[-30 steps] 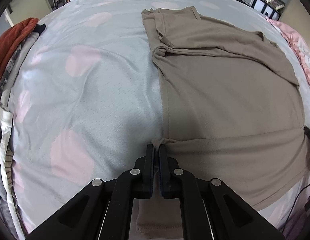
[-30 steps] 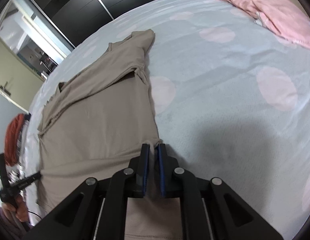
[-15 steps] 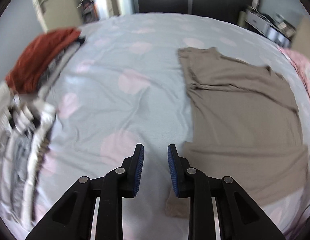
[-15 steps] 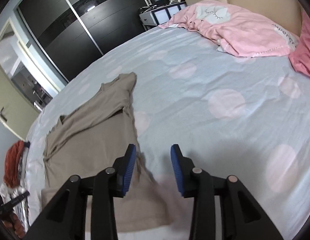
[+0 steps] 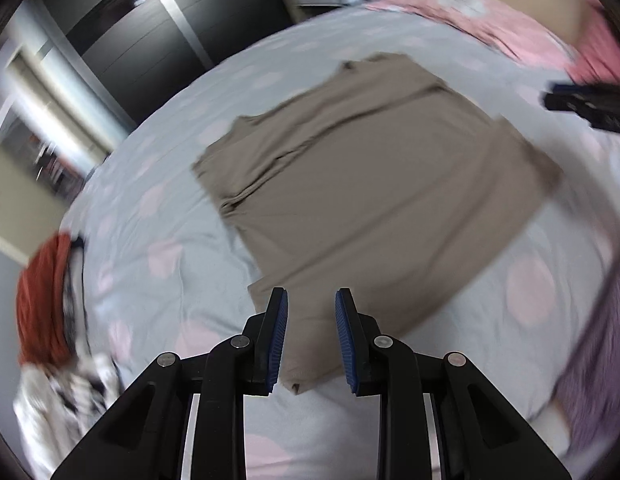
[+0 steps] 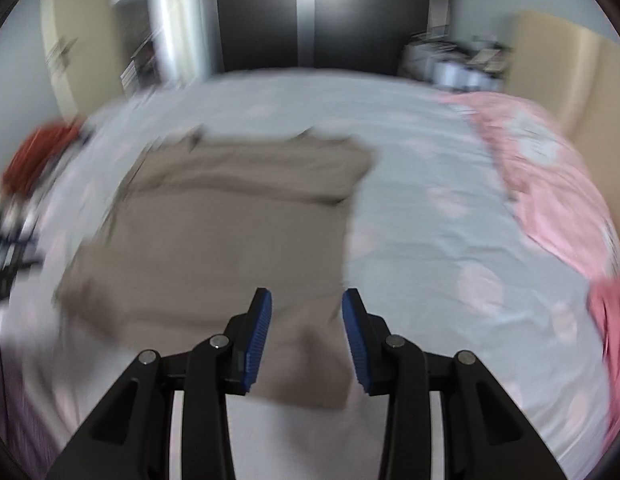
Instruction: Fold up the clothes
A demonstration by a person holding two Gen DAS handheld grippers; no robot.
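A tan shirt [image 5: 370, 200] lies flat on the pale blue bed sheet with pink spots [image 5: 157, 240], its far part folded over itself. My left gripper [image 5: 308, 312] hovers open above the shirt's near left corner, holding nothing. In the right wrist view the same tan shirt [image 6: 229, 232] spreads ahead, blurred. My right gripper [image 6: 306, 312] is open over the shirt's near right edge, with nothing between its blue pads. The right gripper's dark tip [image 5: 586, 102] shows at the right edge of the left wrist view.
A pile of clothes topped by a red garment [image 5: 45, 300] sits at the bed's left side. Pink bedding [image 6: 558, 192] lies on the right. Dark wardrobe doors [image 6: 310, 12] and a shelf unit [image 6: 450, 64] stand beyond the bed.
Both grippers went from shut on the shirt's near corners to open, let the cloth drop flat and pulled back and up. Both views are swinging, hence the blur.
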